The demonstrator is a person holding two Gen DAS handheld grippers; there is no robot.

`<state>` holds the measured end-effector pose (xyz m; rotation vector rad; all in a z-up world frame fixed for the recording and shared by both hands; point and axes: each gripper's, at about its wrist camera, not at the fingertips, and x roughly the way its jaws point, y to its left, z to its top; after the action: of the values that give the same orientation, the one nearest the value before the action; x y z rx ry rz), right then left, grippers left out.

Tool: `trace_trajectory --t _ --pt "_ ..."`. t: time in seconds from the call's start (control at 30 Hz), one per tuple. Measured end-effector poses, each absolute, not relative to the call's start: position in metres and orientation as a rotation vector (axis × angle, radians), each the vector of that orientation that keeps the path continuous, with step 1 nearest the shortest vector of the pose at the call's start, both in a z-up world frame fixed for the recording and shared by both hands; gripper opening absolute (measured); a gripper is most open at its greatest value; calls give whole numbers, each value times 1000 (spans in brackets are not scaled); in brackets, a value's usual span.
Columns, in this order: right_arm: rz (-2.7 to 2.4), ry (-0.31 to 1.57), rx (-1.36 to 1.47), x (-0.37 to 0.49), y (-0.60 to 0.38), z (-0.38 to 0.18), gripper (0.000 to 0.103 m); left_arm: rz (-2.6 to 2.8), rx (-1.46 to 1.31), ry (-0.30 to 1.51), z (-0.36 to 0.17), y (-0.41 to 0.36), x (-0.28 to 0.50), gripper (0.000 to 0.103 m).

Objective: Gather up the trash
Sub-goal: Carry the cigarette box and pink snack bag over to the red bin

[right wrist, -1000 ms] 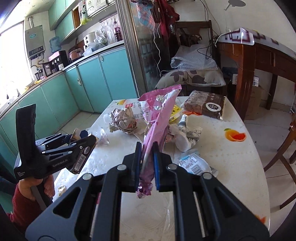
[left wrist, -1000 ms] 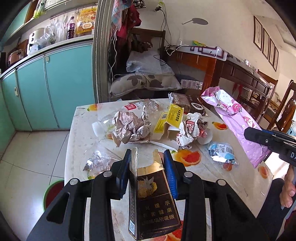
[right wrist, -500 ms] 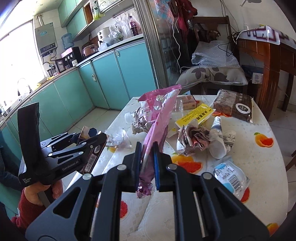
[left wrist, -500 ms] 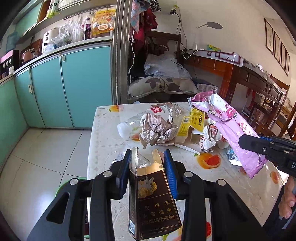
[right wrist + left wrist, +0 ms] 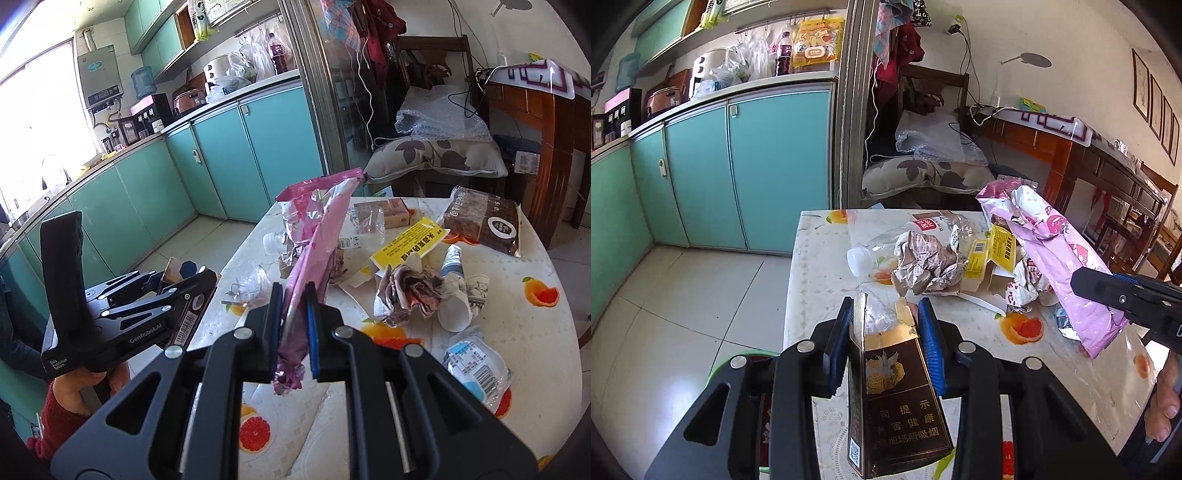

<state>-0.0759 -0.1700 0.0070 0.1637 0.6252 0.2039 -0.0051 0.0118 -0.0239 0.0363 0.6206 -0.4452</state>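
- The left tongs (image 5: 886,334) are clamped on a dark cigarette box (image 5: 897,391). The box has its top flap open and stands up between the two blue pads, one pad on each side.
- The left tongs hold the box up in the air, over the near edge of the surface (image 5: 812,266).
- Just under the left tongs, down on the floor, a bit of a green bin (image 5: 720,365) peeks out. I think that is where the trash goes, but most of it is hidden.
- The right tongs (image 5: 293,325) are clamped on a pink bag (image 5: 317,236). The pads pinch the bottom end of the bag, and the rest sticks up and away from the tongs, over the surface.
- So two pieces of trash are picked up, one in each hand. Neither is in the bin yet.
- A lot of trash is left on the surface, out past both tongs.
- Near the middle lies a crumpled paper ball (image 5: 927,262) with a clear plastic bottle (image 5: 860,258) beside it.
- Close to those is a yellow box (image 5: 410,240), and next to it a paper cup (image 5: 456,310) on its side.
- Toward the near right edge lies a small blue and white packet (image 5: 476,365).
- At the far side of the surface lies a brown packet (image 5: 484,221), well apart from both tongs.
- I think the job is only partly done, with most of the pile left to pick up.
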Motion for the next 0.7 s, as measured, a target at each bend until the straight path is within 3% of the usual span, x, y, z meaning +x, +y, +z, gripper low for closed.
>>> trace_trajectory --t 0.7 --pt "260 632 132 -62 -141 6 13 -363 -3 626 -27 45 1 33"
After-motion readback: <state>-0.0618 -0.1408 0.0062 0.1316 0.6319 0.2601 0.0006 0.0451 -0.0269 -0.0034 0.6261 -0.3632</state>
